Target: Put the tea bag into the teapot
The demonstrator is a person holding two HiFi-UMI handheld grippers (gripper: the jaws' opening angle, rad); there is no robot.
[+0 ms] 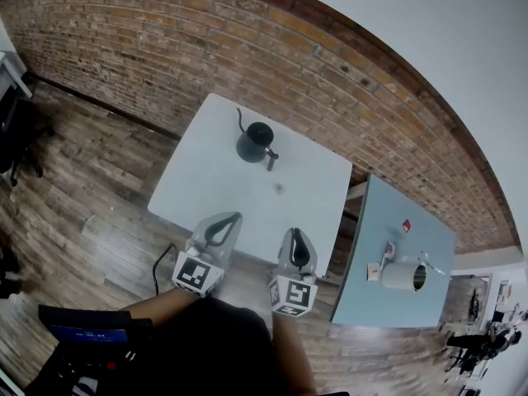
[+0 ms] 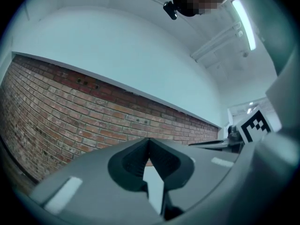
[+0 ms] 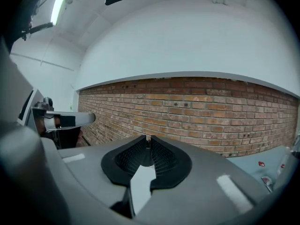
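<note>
A dark teapot with a thin curved spout stands toward the far side of the white table. Nearer to me on that table lies a small pale item, possibly the tea bag, too small to tell. My left gripper and right gripper hover side by side over the table's near edge, well short of both. The left gripper has its jaws tip to tip with nothing between them. So does the right gripper. Neither gripper view shows the teapot.
A brick wall runs behind the table. A second, blue-grey table stands at the right with a white cylinder lying on it and small items beside it. Wooden floor lies to the left, and a dark chair stands at the far left.
</note>
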